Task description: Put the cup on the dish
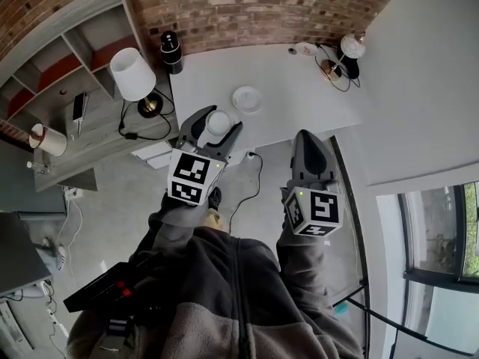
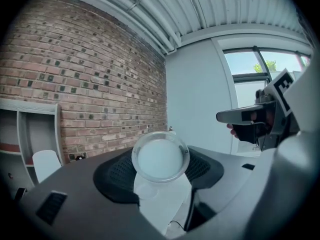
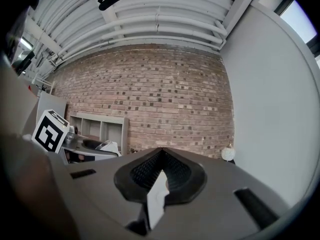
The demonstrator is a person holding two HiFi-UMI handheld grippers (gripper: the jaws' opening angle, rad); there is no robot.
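- Grey fleece sleeves of the person fill the bottom of the head view, with a marker-cube gripper in each hand.
- Left gripper is clamped on the cup, one jaw on each side of it. The cup's round rim shows face-on in the left gripper view.
- Cup sits over the front edge of the white table, held short of the dish.
- Dish lies flat on the table just beyond the cup, not touching it.
- Right gripper has its jaws together with nothing between them. It hangs off the table's front edge, well apart from the cup.
- White-shade lamp stands left of the table.
- Black bottle stands at the table's far left corner, by the brick wall.
- Small round lamp stands at the far right corner.
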